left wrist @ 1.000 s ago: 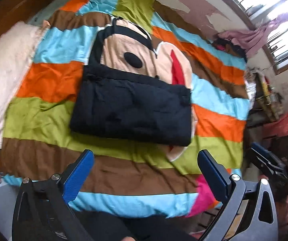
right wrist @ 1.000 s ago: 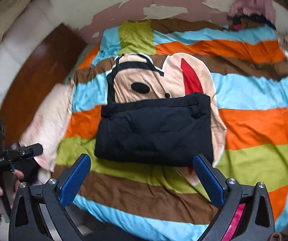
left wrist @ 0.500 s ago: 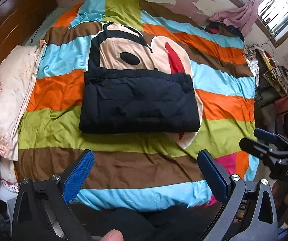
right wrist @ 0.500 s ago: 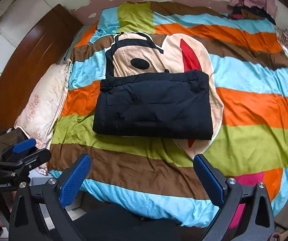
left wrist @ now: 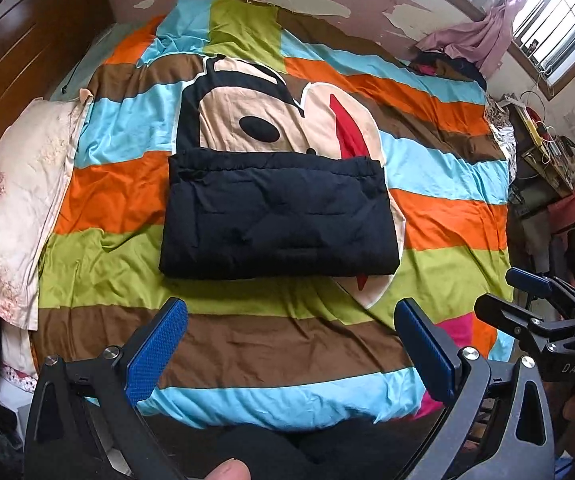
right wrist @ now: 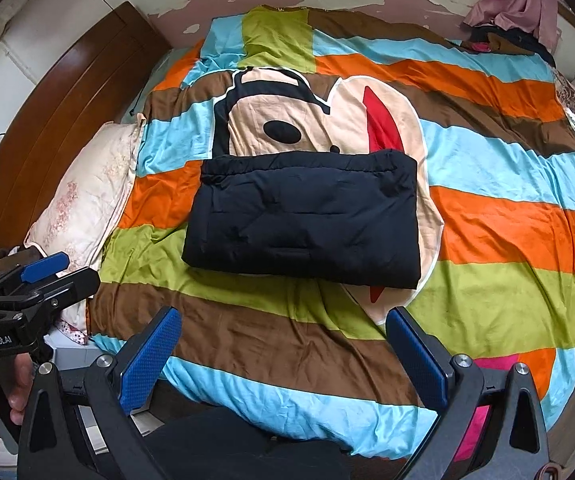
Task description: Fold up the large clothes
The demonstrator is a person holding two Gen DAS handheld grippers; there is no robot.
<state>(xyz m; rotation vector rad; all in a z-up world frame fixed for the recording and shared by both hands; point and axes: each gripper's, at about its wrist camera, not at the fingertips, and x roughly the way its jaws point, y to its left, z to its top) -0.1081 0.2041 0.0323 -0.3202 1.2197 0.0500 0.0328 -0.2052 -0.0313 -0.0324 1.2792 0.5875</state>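
A folded black jacket lies in the middle of the bed, a neat rectangle on the striped quilt and partly covering the cartoon face printed on it. A pale flowered pillow lies well to its left against the brown headboard. At the far right corner a pile of pink and dark clothes sits under the window; cluttered shelves stand off the right edge of the bed.

The left gripper hangs over the near edge, blue fingers spread wide, holding nothing. The right gripper hangs beside it, fingers likewise wide apart and empty. Bare quilt lies open on every side of the jacket, with a broad strip between it and both grippers. A thumb tip shows at the bottom of the left view.
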